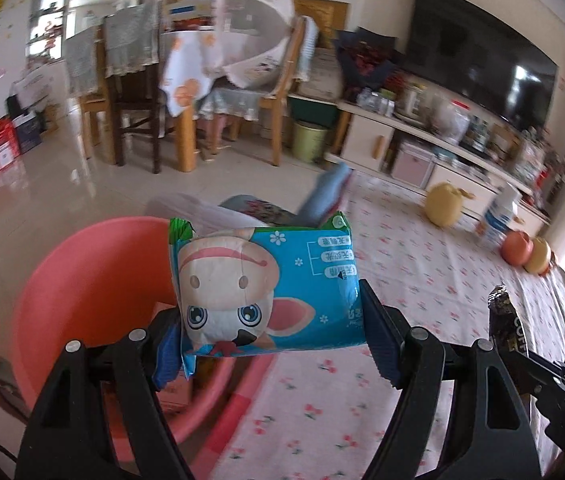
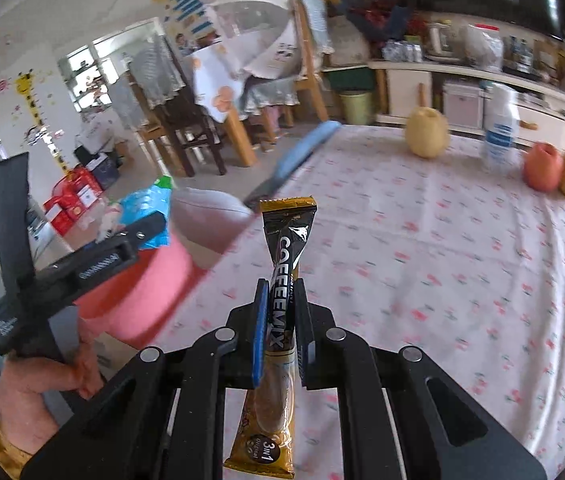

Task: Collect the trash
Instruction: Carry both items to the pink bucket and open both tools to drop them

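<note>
Left tool (image 1: 270, 316): jaws set wide and clamped across the short ends of a blue and white soft plastic wet-wipe packet printed with a cartoon animal (image 1: 266, 292). The packet is held in the air above the near edge of a round pink plastic basin (image 1: 82, 280), which stands beside the surface covered by a white cloth with small red flowers (image 1: 422, 280). The packet looks light and squashy; its film skin is probably slippery, so a hold across the full body, as here, seems safer than a pinch on the crimped green seam.

Right tool (image 2: 280, 316): jaws almost fully closed on a slim black and gold coffee-mix stick sachet (image 2: 282, 280), gripped near its middle, with the top standing upright above the pads and the gold lower end hanging below them. The sachet appears light and thin; the upper part stands stiffly enough, yet it would likely bend or slide if held only by a tip. It is carried above the flowered cloth, near the basin.

Pose: both tools point forward and downward over the surface edge. In the right wrist view a hand (image 2: 34, 392) grips the handle of the left tool, which reaches out over the basin rim. Both items look ready for release into the basin, judged as the collecting container.
</note>
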`<state>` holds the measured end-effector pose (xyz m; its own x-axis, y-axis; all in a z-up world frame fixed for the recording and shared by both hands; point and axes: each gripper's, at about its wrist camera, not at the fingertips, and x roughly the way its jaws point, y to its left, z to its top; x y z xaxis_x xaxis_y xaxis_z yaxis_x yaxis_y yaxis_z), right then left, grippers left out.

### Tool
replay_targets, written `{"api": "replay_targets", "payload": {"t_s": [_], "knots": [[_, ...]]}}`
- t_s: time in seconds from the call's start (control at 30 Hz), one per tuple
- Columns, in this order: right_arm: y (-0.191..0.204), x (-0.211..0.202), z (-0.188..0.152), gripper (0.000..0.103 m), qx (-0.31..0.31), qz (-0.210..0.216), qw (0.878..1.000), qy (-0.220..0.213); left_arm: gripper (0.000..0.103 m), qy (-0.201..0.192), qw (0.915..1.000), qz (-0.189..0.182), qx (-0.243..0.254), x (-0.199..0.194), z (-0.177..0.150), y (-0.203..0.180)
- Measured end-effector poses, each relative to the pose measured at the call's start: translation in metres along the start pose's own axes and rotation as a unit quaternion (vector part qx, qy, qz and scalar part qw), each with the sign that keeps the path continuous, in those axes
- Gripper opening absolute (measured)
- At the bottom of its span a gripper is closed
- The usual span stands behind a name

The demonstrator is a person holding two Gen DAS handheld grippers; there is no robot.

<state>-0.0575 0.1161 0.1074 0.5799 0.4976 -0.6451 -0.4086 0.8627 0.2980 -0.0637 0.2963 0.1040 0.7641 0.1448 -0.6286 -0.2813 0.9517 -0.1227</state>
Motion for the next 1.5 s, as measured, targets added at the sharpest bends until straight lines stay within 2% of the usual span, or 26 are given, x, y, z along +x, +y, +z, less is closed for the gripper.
{"api": "replay_targets", "payload": {"t_s": [0.37,0.6,0.9,1.0,1.03,1.07,1.1,1.17,1.3,1.43,1.5], "knots": [[0.086,0.05,0.033,0.013,-0.048,0.06,0.997,0.014,0.076,-0.007,0.9968,0.053,-0.06,0.003,0.012,0.064],[0.126,0.084,0.04,0.013,-0.062,0.085,0.994,0.034,0.076,0.003,0.9922,0.082,-0.093,0.009,0.012,0.099],[0.147,0.125,0.041,0.014,-0.046,0.113,0.991,0.055,0.076,0.025,0.9851,0.11,-0.129,0.017,0.008,0.13],[0.148,0.137,0.039,0.016,-0.029,0.128,0.99,0.058,0.077,0.032,0.9821,0.132,-0.131,0.02,0.007,0.134],[0.148,0.14,0.039,0.019,-0.025,0.128,0.99,0.059,0.078,0.035,0.981,0.14,-0.13,0.021,0.006,0.134],[0.146,0.141,0.039,0.033,-0.023,0.128,0.99,0.06,0.078,0.037,0.9792,0.151,-0.13,0.021,0.006,0.135],[0.143,0.14,0.038,0.051,-0.017,0.123,0.991,0.057,0.079,0.037,0.9783,0.158,-0.129,0.021,0.006,0.136],[0.137,0.134,0.037,0.067,-0.009,0.117,0.992,0.047,0.086,0.036,0.976,0.173,-0.127,0.021,0.008,0.136],[0.122,0.114,0.033,0.081,-0.011,0.088,0.996,0.022,0.091,0.039,0.9756,0.189,-0.105,0.02,0.009,0.128],[0.106,0.094,0.029,0.089,-0.015,0.057,0.998,0.005,0.095,0.025,0.977,0.201,-0.066,0.014,0.013,0.111],[0.098,0.082,0.025,0.09,-0.022,0.025,0.999,-0.004,0.095,0.019,0.9788,0.197,-0.053,0.012,0.014,0.101]]}}
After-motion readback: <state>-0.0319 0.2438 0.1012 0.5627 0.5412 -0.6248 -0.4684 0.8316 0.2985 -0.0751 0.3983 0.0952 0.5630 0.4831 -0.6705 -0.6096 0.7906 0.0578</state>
